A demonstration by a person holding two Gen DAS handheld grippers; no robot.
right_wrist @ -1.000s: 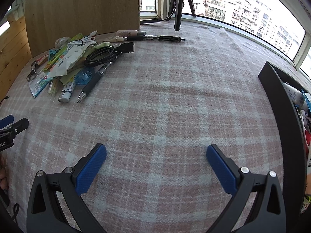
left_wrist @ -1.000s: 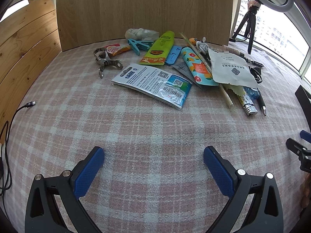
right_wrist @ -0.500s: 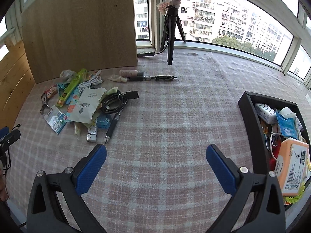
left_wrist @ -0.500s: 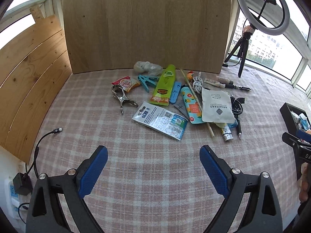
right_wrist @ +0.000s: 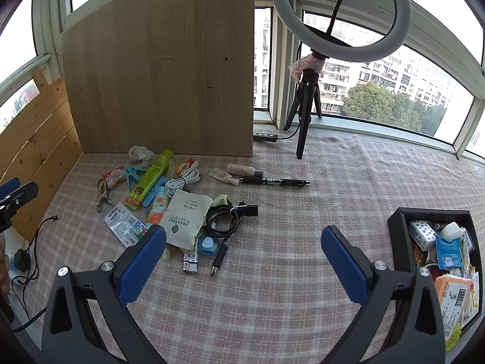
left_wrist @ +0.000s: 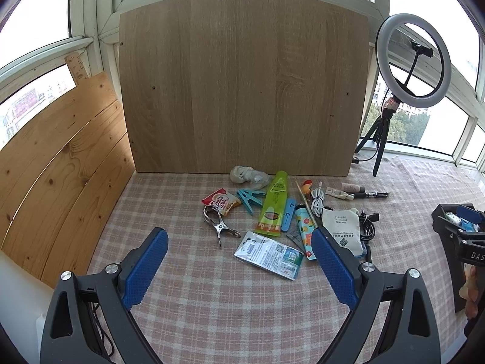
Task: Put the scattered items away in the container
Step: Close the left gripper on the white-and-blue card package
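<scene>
Left tongs [left_wrist: 239, 268] gape wide, empty, above the checked worktop [left_wrist: 230, 309]. Scattered items [right_wrist: 169, 203] lie heaped at left-centre before the wooden board [right_wrist: 163, 60]. Right tongs [right_wrist: 244, 261] likewise wide, empty. Black container [right_wrist: 397, 242], partly filled, sits far right.

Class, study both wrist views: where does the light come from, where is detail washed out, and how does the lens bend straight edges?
Left wrist view: daylight from the windows, sky washed out white above the wooden board, the window frames bowed by the fisheye, dark corners. Right wrist view: sky also washed out behind the ring light, buildings outside still readable, clutter sharp, and the black box skewed near the edge.
</scene>
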